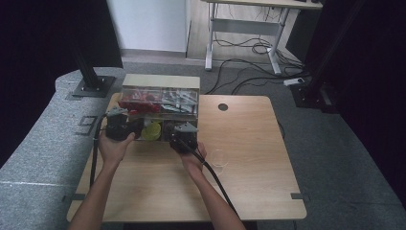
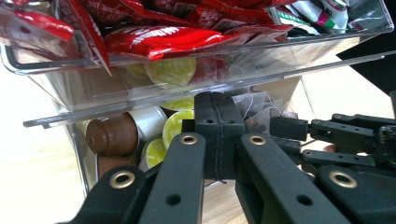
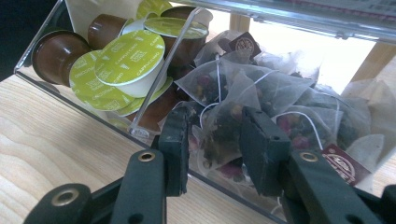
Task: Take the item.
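Right gripper (image 3: 212,147) in the clear organiser's (image 1: 160,82) lower tray, jaws around a tea bag (image 3: 219,135)

The organiser is glossy transparent plastic on a pale wood-grain table (image 1: 249,143); its lower right compartment brims with gauzy pyramid tea bags, each with a white string and a dark square tag; the right gripper's matte black jaws stand partly apart, one such bag between the pads, firm pinch not certain; left of the divider lie brown capsules (image 3: 133,58) with round lime foil lids; crinkly red sachets (image 2: 154,39) fill the upper tray; the left gripper (image 2: 219,135), pads pressed together and empty, points at the organiser's front.
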Motion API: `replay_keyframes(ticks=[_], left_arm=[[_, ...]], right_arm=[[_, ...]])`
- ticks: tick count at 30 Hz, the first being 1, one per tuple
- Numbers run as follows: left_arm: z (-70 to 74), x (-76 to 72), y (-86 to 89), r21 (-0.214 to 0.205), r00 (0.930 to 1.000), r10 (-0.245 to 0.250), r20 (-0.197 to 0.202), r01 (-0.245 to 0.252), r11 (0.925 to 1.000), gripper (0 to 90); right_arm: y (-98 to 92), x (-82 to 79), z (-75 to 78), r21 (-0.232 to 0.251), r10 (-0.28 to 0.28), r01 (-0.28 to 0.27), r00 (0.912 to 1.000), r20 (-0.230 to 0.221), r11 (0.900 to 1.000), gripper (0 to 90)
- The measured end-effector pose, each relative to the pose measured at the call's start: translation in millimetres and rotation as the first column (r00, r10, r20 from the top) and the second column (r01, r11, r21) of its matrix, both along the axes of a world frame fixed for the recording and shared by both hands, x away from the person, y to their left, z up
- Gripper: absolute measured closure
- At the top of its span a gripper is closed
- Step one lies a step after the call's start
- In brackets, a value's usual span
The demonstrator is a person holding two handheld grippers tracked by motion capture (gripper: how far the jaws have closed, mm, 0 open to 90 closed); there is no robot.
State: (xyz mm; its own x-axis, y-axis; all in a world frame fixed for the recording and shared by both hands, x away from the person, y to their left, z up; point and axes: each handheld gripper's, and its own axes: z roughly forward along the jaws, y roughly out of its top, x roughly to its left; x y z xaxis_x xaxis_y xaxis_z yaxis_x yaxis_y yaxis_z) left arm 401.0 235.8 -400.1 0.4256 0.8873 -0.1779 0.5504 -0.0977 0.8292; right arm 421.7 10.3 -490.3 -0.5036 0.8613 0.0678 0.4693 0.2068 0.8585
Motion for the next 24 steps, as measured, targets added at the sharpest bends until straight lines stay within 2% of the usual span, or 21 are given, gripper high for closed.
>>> replay_keyframes(ticks=[2, 6, 12, 18, 24], left_arm=[[0.0, 0.1, 0.3, 0.001, 1.0, -0.002, 0.001, 0.002, 1.0, 90.0], [0.0, 0.1, 0.4, 0.001, 1.0, -0.003, 0.001, 0.003, 1.0, 90.0], [-0.2, 0.0, 0.2, 0.0, 1.0, -0.001, 0.002, 0.001, 1.0, 90.0], [-0.7, -0.4, 0.3, -0.002, 1.0, -0.002, 0.002, 0.002, 1.0, 90.0], [-1.1, -0.6, 0.4, -0.004, 1.0, -0.002, 0.004, 0.002, 1.0, 90.0]], right_arm=[[1.6, 1.3, -1.2, -0.02, -0.008, 0.008, 0.9999, 0.01, 0.9998, 63.0], [3.0, 4.2, -1.7, -0.028, -0.031, 0.032, 0.9992, 0.024, 0.9991, 65.2], [2.7, 6.5, -2.3, -0.056, -0.059, 0.061, 0.9978, 0.029, 0.9966, 74.7], [1.2, 5.8, -2.0, -0.058, -0.064, 0.065, 0.9976, 0.027, 0.9962, 86.5], [-3.6, 3.7, 0.4, -0.029, -0.059, 0.06, 0.9979, 0.025, 0.9978, 88.9]])
